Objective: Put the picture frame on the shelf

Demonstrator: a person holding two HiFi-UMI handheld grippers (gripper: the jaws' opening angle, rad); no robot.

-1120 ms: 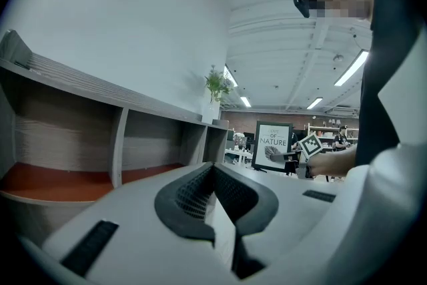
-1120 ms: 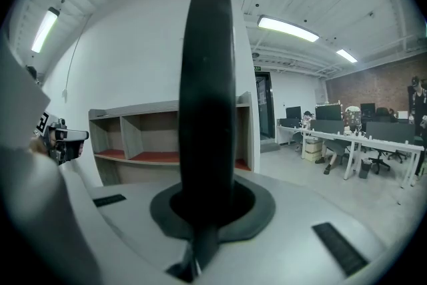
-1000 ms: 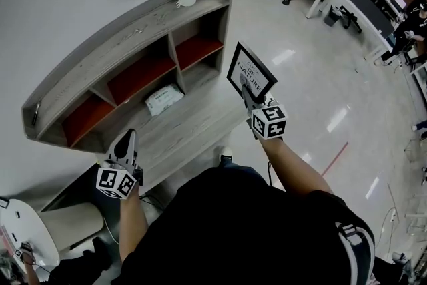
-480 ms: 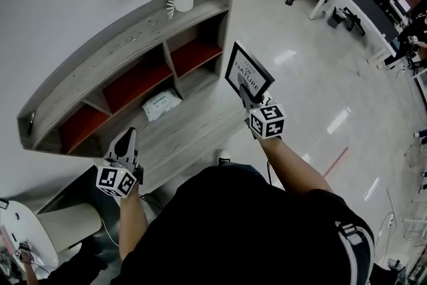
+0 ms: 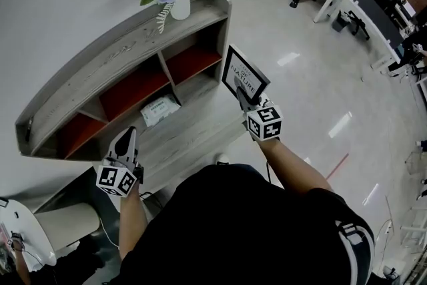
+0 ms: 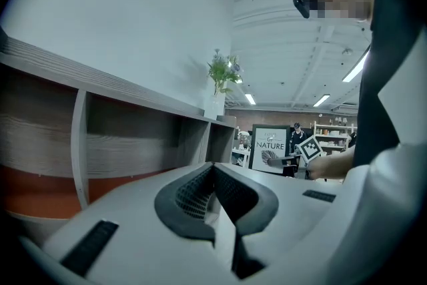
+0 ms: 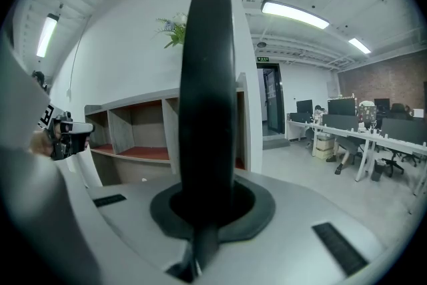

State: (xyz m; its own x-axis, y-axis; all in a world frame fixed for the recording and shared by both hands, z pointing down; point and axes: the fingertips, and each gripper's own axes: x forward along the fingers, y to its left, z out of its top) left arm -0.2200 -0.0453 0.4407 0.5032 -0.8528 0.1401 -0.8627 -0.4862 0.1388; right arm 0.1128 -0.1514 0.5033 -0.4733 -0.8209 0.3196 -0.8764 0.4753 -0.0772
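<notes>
Top of the shelf [image 5: 113,57] lies open along most of its length; only the flower vase [image 5: 179,8] blocks the right end. Three red-floored compartments [image 5: 133,87] gape free. A white packet [image 5: 160,109] sits mid-ledge below.

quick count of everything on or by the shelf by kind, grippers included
picture frame: 1
shelf unit: 1
vase of flowers: 1
white packet: 1
grippers: 2 (left gripper, right gripper)
total: 6
</notes>
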